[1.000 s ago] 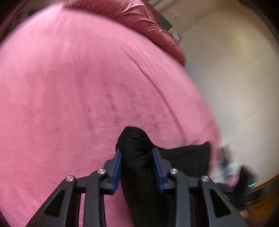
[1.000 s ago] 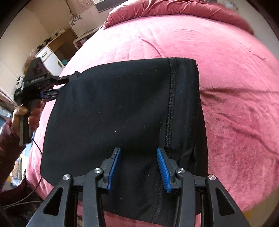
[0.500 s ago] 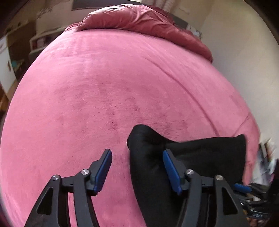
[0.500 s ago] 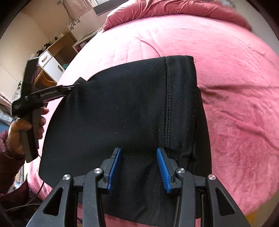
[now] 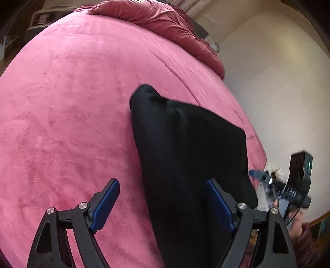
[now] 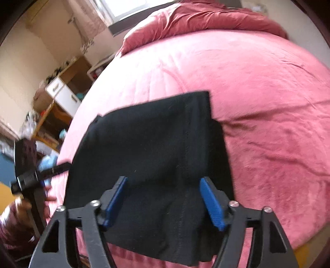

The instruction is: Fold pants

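Black pants (image 6: 156, 144) beneath right tool (image 6: 164, 203)

Right tongs (image 6: 165, 203) opening — folded black pants (image 6: 156, 148) lie between, unpinched.

light: daylight, soft, from window (image 6: 132, 9) at top of right view
exposure: bright; wall (image 5: 278, 82) has mild glare
shadows: soft, along right edge of pants (image 6: 156, 144) on bed (image 6: 257, 92)
blur: motion smear in both views, worst at left edge of right view
distortion: heavy fisheye, bed bulges, dark vignette in corners
detail: pants near-black, folds barely readable
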Demonstrator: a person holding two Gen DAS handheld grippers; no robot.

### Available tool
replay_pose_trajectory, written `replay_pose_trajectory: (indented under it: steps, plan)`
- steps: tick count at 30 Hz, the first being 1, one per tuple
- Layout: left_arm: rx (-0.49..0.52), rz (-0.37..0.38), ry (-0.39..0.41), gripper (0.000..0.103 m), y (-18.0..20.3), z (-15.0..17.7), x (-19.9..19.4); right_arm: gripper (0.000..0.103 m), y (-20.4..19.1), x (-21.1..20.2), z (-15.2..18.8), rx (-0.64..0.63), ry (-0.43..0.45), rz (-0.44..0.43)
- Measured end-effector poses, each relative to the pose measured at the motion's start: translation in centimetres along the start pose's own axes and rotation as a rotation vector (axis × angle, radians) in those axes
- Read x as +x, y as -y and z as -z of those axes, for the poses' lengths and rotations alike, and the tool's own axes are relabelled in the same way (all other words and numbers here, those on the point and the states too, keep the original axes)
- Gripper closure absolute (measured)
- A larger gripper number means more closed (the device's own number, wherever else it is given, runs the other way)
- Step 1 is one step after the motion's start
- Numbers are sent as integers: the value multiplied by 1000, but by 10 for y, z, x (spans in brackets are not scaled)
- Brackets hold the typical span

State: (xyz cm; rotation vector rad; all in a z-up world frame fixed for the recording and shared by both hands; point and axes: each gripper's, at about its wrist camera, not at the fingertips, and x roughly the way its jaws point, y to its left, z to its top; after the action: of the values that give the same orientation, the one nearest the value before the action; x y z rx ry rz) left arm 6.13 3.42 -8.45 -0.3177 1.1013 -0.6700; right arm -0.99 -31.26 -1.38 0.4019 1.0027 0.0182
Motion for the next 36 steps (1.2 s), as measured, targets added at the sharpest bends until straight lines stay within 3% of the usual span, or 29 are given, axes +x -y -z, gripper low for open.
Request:
replay_pose_trajectory:
  steps: [3,8,11,17,20,22,24,32,36]
  plan:
    - [15,3,-20,16,5,-1,8,21,18,0,-3,33,-18,-2]
    - [4,23,-66,17,12,-19,38,19,50,23,-7,84,-91,-28]
    - [-8,39,-102,18,16,-22,58,18,67,42,-9,100,-149,-69]
    - [-27,90,-147,22,23,-21,83,15,87,70,-7,135,-228,-230]
    - [-3,101,-143,34,30,-22,96,20,85,75,-7,90,-248,-260]
    - [12,109,-128,44,33,-24,93,36,81,76,-9,70,-255,-268]
    - [32,110,-109,56,36,-22,86,46,78,73,-8,59,-251,-275]
    - [124,92,-23,60,46,-26,51,54,47,45,-17,-9,-208,-268]
    - [168,26,33,60,41,-36,24,54,19,40,-28,-51,-170,-315]
